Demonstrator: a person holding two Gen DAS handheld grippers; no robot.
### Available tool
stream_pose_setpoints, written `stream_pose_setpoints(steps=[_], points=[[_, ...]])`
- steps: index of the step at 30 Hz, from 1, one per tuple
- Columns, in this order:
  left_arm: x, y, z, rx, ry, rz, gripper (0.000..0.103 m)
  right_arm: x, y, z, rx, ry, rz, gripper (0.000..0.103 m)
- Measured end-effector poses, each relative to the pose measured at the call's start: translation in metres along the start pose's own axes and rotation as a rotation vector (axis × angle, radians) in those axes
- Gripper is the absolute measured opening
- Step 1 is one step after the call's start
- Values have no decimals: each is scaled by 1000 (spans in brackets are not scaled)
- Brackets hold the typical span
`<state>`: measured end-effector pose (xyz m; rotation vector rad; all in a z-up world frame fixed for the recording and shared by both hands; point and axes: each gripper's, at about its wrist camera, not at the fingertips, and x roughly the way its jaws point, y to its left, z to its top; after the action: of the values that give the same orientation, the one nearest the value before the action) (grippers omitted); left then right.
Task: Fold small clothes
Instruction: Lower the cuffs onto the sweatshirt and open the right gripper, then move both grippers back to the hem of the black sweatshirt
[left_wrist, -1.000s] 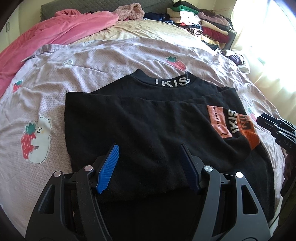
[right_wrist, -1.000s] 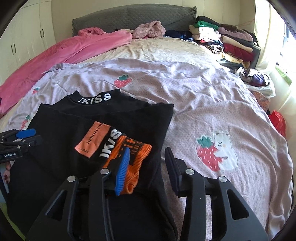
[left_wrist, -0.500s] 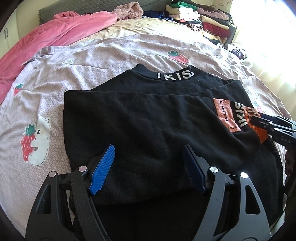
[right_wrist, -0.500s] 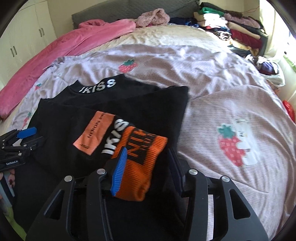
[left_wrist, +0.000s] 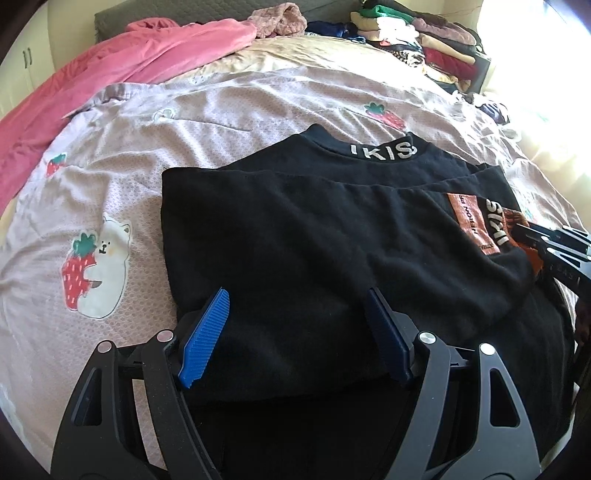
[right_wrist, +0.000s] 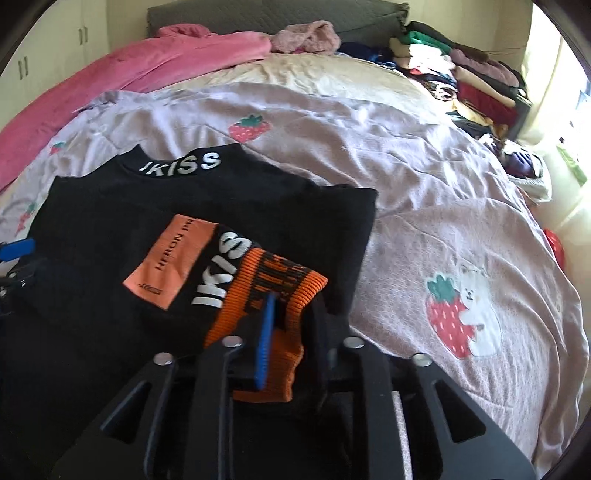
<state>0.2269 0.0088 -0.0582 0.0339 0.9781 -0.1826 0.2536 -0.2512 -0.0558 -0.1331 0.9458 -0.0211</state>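
A black IKISS sweatshirt (left_wrist: 314, 229) lies flat on the bed with one sleeve folded across its front; it also shows in the right wrist view (right_wrist: 110, 229). My left gripper (left_wrist: 295, 317) is open, its blue pads standing on either side of the sleeve's lower black fold. My right gripper (right_wrist: 291, 317) is shut on the sleeve's orange ribbed cuff (right_wrist: 273, 291), beside the orange patch (right_wrist: 171, 258). In the left wrist view the right gripper (left_wrist: 554, 243) shows at the right edge on the cuff.
The sweatshirt rests on a lilac strawberry-print sheet (left_wrist: 221, 103). A pink blanket (left_wrist: 129, 62) lies at the far left. A stack of folded clothes (right_wrist: 461, 74) sits at the far right corner, with more loose clothes by the headboard (right_wrist: 306, 37).
My right gripper has moved forward over the orange cuff and closed on it. My left gripper stayed open and shifted slightly forward over the black sleeve.
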Motion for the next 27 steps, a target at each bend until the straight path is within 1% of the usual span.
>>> stream_pose_setpoints(steps=[2, 3, 4, 5, 8, 9, 10, 11, 13, 16, 19, 22, 27], points=[[-5, 1, -1, -5, -4, -9, 68, -7, -1, 0, 5, -15, -17, 26], [-8, 3, -1, -9, -6, -13, 68, -12, -1, 0, 3, -28, -20, 31], [-10, 3, 0, -12, -8, -15, 68, -20, -2, 0, 4, -46, -26, 44], [-13, 4, 0, -16, -13, -16, 68, -25, -3, 1, 7, -57, -30, 49], [-23, 5, 0, -17, -25, -20, 68, -43, -4, 3, 11, -92, -25, 58], [-28, 6, 0, -15, -36, -21, 68, -49, -4, 4, 11, -104, -26, 67], [-31, 7, 0, -14, -42, -20, 68, -56, -3, 4, 11, -124, -23, 71], [-34, 8, 1, -14, -47, -14, 68, -60, -2, 5, 10, -131, -18, 72], [-39, 12, 1, -21, -51, -2, 69, -67, 1, 6, 11, -140, -10, 78], [-45, 20, -2, -27, -60, 16, 70, -74, 4, 3, 18, -156, 2, 80], [-44, 27, -8, -31, -55, 37, 70, -71, 6, 0, 21, -144, 2, 80], [-40, 31, -14, -36, -28, 39, 70, -66, 11, -4, 23, -114, 1, 80], [-27, 36, -27, -58, 18, 38, 70, -48, 23, -17, 11, -58, 31, 80]])
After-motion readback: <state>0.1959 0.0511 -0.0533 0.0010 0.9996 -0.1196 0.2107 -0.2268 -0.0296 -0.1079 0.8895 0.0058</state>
